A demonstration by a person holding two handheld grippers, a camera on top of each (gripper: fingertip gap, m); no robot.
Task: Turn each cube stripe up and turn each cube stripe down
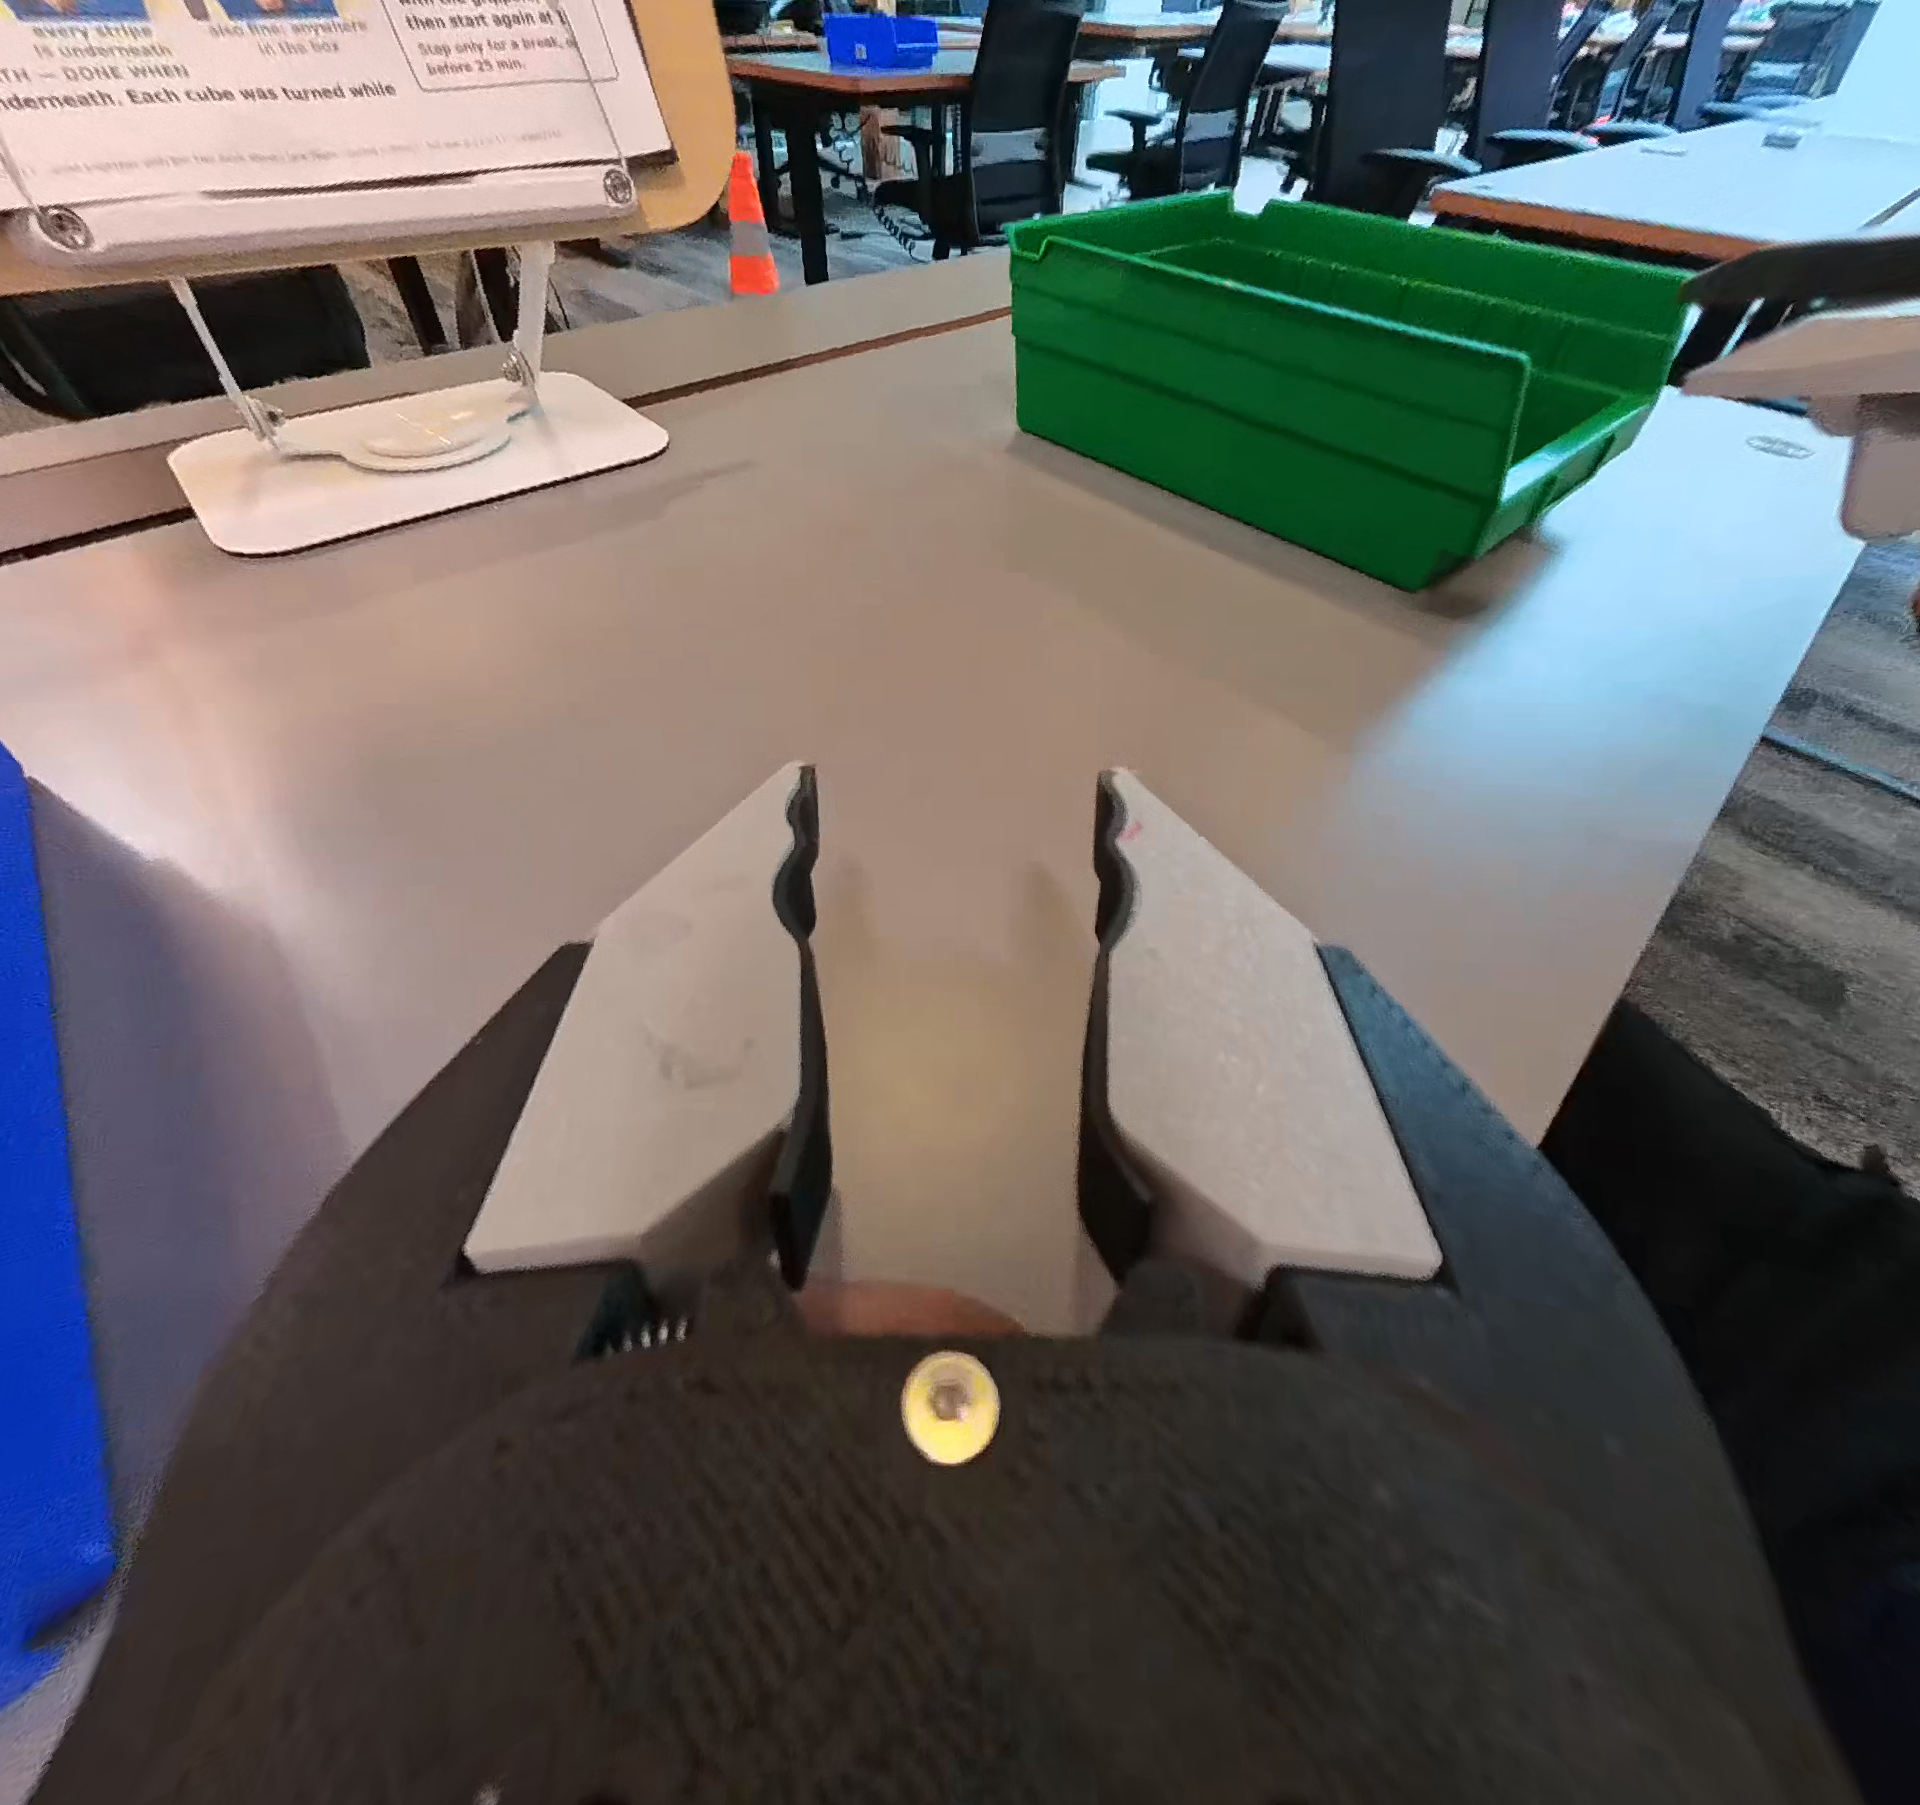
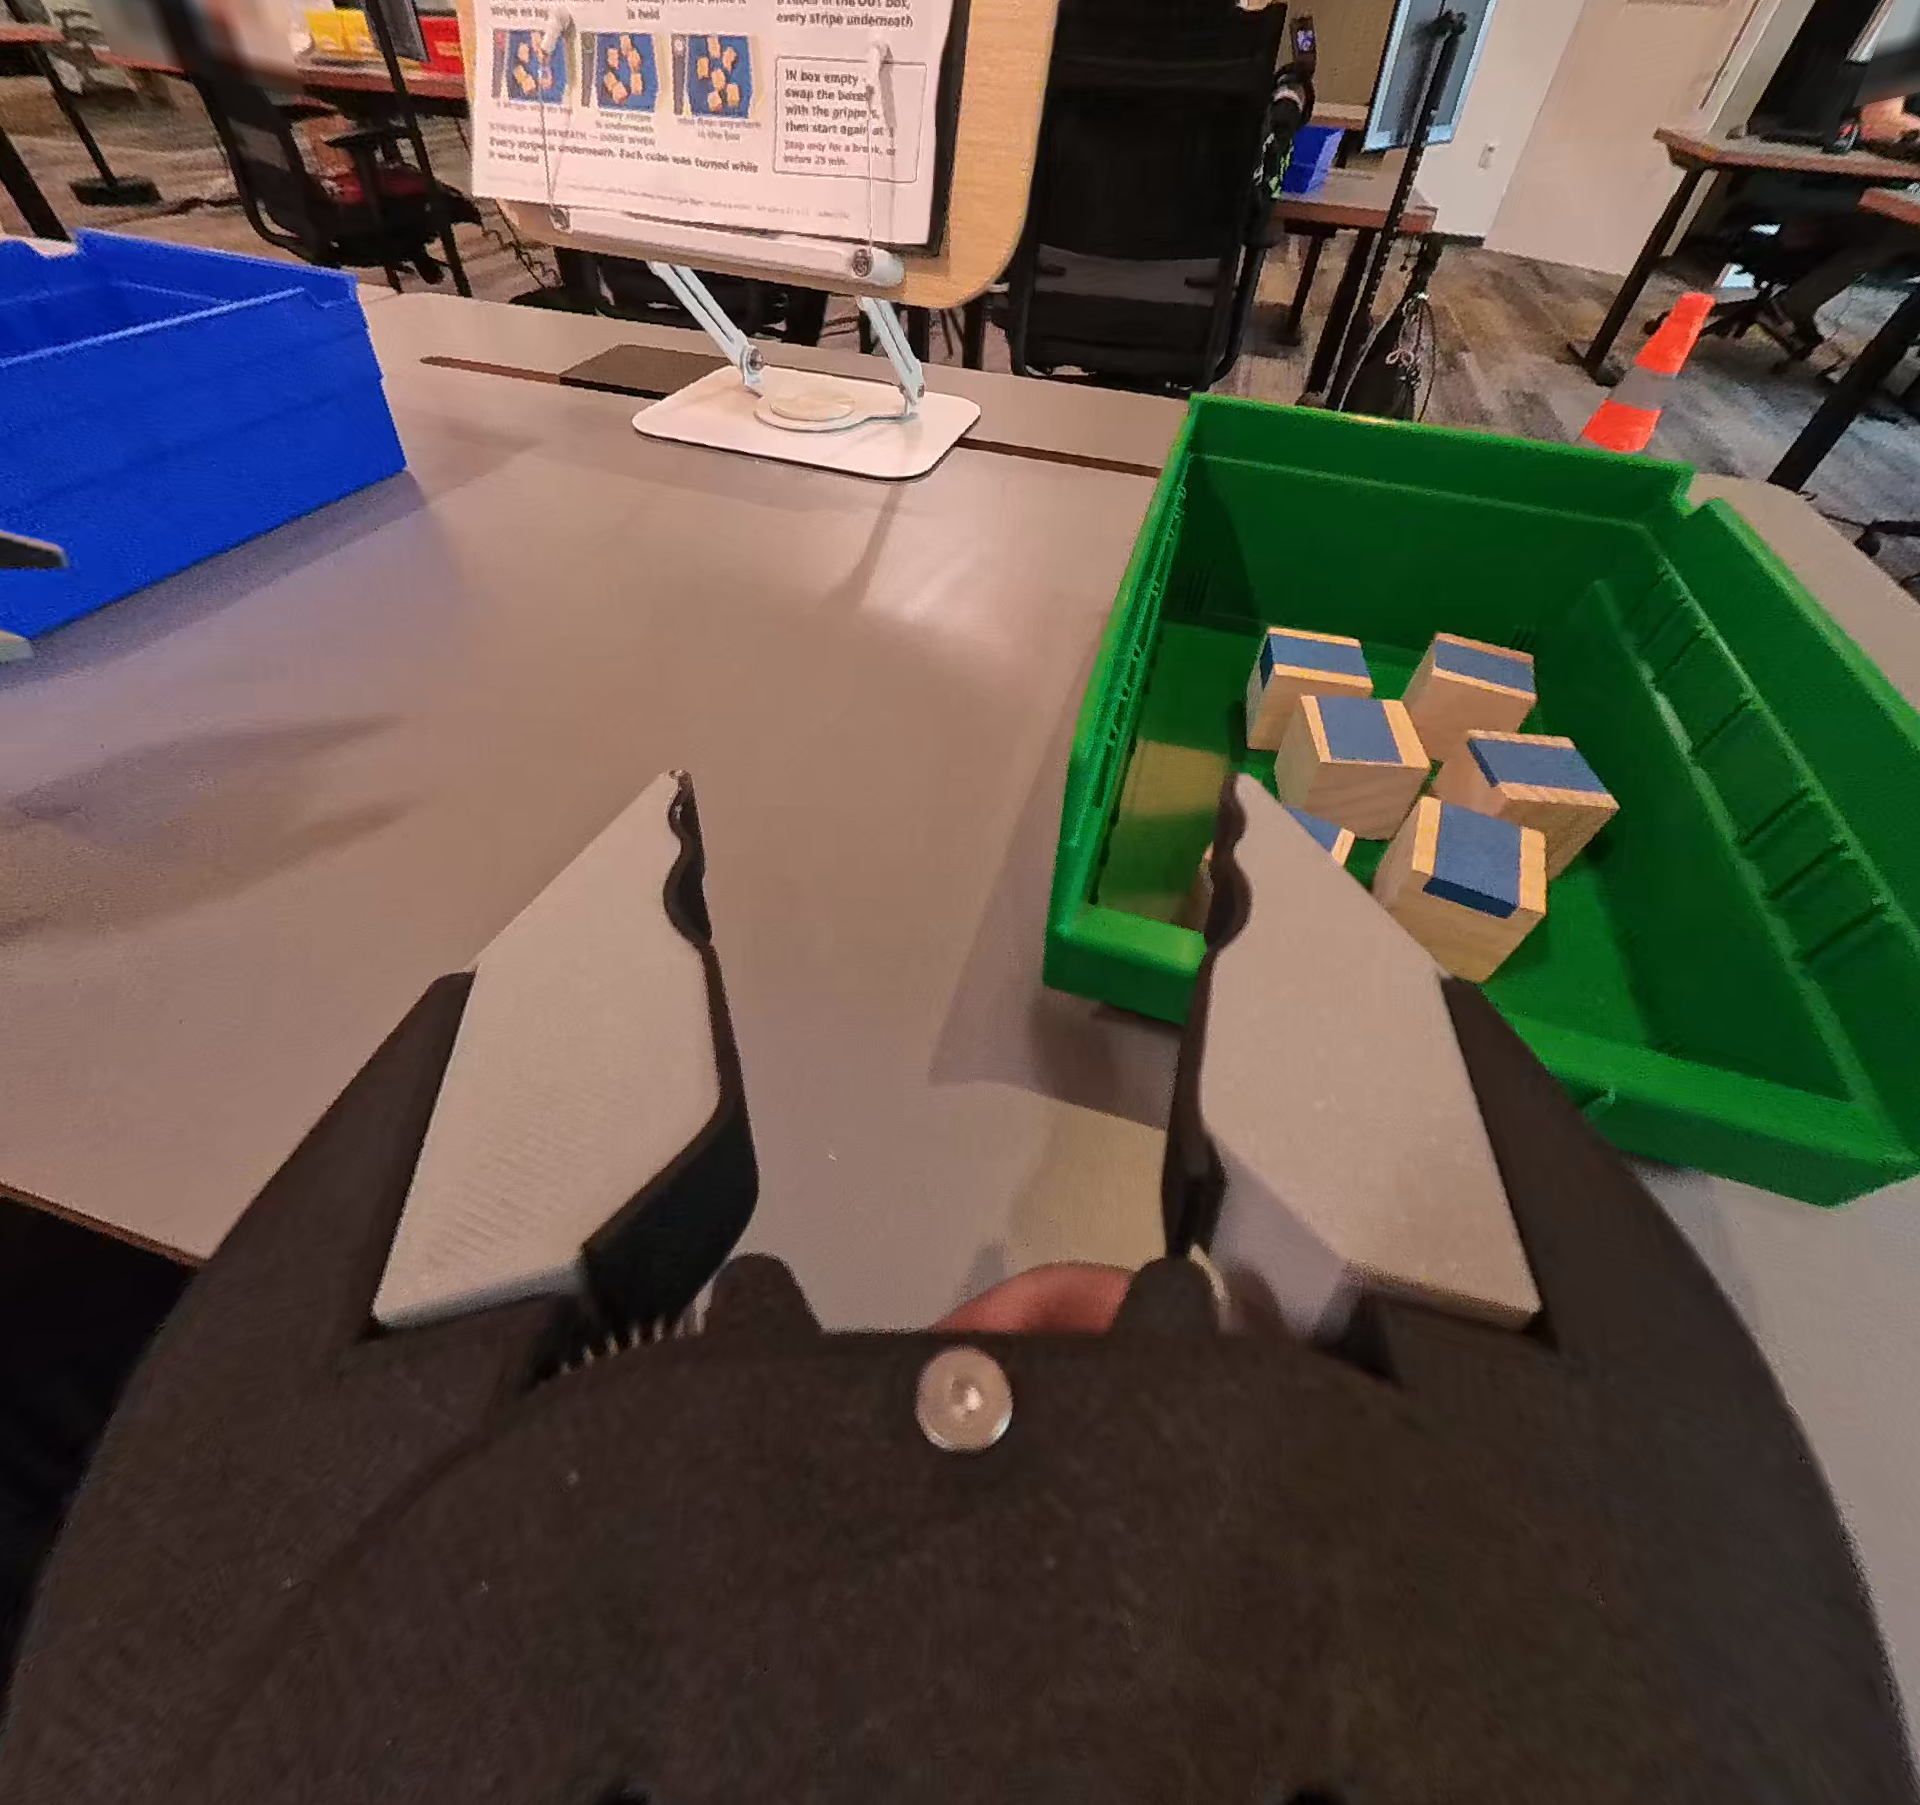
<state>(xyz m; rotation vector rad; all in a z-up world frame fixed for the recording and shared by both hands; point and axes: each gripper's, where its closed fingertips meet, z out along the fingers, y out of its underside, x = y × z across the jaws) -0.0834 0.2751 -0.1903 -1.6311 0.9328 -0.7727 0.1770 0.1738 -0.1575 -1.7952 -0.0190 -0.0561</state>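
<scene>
Right gripper (image 2: 956, 799), jaws apart and empty, sits nearest my cubes (image 2: 1351, 763), which lie ahead-right inside the green bin (image 2: 1132, 966).

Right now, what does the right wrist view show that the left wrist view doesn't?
Right wrist only: the wooden cubes inside the green bin, blue stripes up on the five fully visible; a sixth is partly hidden behind a finger. It also shows the blue bin whole.

Left wrist only: the green bin's outer wall, contents hidden, and more of the office chairs behind.

Both: grey table, instruction sheet on its white stand, orange cone, and each view's own tongs, left and right, open and empty.
</scene>
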